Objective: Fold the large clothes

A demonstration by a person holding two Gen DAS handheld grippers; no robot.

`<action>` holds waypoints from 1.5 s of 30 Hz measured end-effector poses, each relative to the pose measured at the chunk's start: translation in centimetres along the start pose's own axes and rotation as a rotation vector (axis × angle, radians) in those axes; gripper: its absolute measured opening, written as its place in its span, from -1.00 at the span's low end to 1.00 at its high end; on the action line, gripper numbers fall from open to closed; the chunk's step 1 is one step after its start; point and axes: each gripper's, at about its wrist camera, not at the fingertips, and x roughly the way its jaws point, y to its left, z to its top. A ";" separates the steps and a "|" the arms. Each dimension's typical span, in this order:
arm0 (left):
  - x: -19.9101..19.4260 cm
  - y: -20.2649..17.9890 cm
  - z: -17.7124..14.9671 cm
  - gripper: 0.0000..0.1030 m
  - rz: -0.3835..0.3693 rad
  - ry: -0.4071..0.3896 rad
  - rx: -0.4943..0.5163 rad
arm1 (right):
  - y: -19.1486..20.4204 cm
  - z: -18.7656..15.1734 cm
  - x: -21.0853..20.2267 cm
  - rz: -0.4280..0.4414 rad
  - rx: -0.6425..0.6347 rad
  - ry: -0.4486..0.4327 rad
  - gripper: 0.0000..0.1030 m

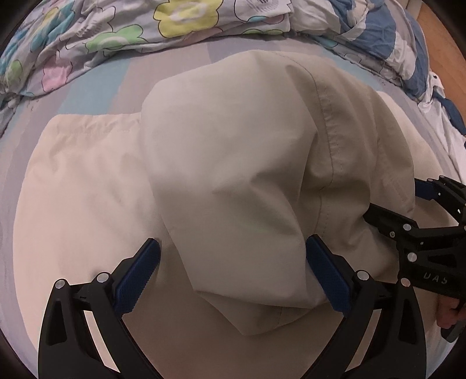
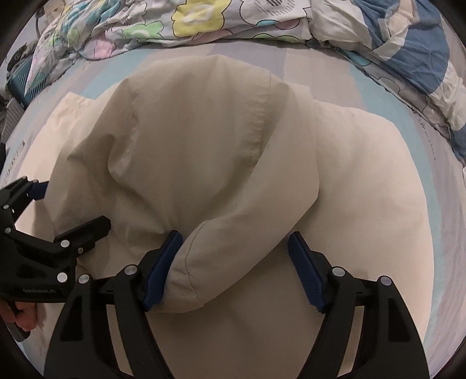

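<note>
A large cream-beige garment [image 1: 227, 163] lies on the bed, with a darker folded-over part bunched on top of the flat layer; it also shows in the right wrist view [image 2: 204, 151]. My left gripper [image 1: 233, 277] is open, its blue pads on either side of the folded part's near end. My right gripper [image 2: 234, 271] is open too, with a rolled edge of the garment [image 2: 198, 271] lying against its left pad. The right gripper also shows at the right edge of the left wrist view [image 1: 419, 233]. The left gripper shows at the left edge of the right wrist view [image 2: 43, 233].
The bed sheet [image 1: 96, 90] has grey and pale blue stripes. A crumpled flower-print duvet [image 1: 122, 26] lies along the far side, with blue-and-white bedding [image 2: 407, 52] at the far right. A blue box [image 2: 26, 81] sits at the far left.
</note>
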 end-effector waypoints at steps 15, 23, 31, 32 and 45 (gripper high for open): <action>-5.5 -1.9 0.5 0.86 0.049 -0.064 0.050 | -2.4 -1.4 -6.0 -0.009 0.082 -0.050 0.39; -8.9 -4.8 -0.1 0.87 0.037 -0.106 0.096 | -6.6 -6.5 -10.1 -0.080 0.188 -0.045 0.39; -7.4 -7.7 1.5 0.87 -0.044 -0.067 0.134 | -12.6 -12.2 -10.8 -0.133 0.420 0.010 0.42; -6.7 -8.1 1.1 0.87 -0.037 -0.056 0.135 | -13.0 -12.9 -10.8 -0.131 0.452 0.015 0.42; -2.4 -8.5 -0.6 0.86 0.032 -0.024 0.189 | -12.8 -16.9 -9.5 0.072 0.815 -0.056 0.47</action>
